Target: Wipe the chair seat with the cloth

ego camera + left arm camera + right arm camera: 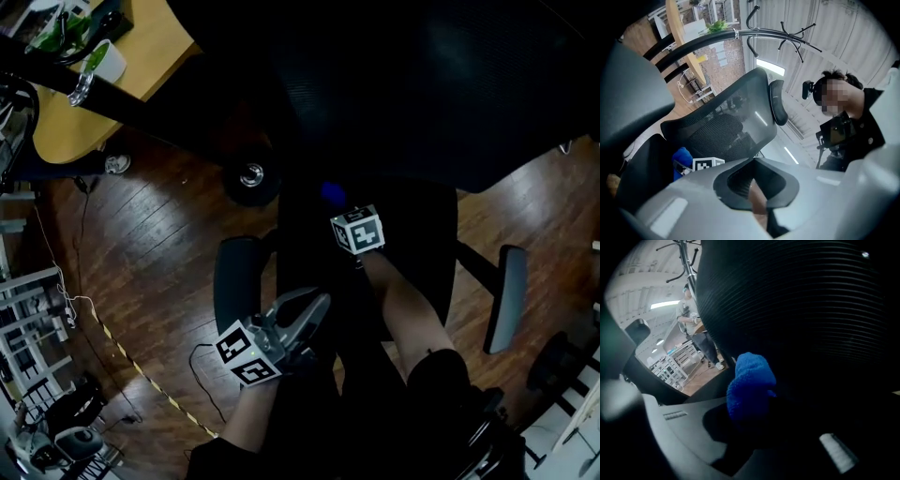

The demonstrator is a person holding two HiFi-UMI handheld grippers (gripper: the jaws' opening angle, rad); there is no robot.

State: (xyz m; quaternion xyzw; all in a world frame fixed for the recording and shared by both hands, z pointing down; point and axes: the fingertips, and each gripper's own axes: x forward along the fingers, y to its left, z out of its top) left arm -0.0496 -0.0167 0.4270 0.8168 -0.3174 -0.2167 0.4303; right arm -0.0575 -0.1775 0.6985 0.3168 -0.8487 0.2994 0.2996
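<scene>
A black office chair fills the head view, with its seat [417, 234] under my arms and its mesh backrest [422, 84] beyond. My right gripper [334, 202] is shut on a blue cloth [330, 192], which it holds at the seat's rear by the backrest. The right gripper view shows the bunched cloth [750, 385] between the jaws of that gripper [757, 408], against the dark backrest. My left gripper [317, 306] hovers over the seat's front left with its jaws together and nothing in them. In the left gripper view, the left gripper [754, 161] faces the backrest [726, 122] and the cloth [682, 159].
Two armrests [234, 281] [506, 300] flank the seat. A wooden table [141, 56] with a white plant pot [105, 62] stands at the far left. A caster [251, 175], a cable and striped tape [141, 375] lie on the wooden floor. Another person [693, 324] stands far off.
</scene>
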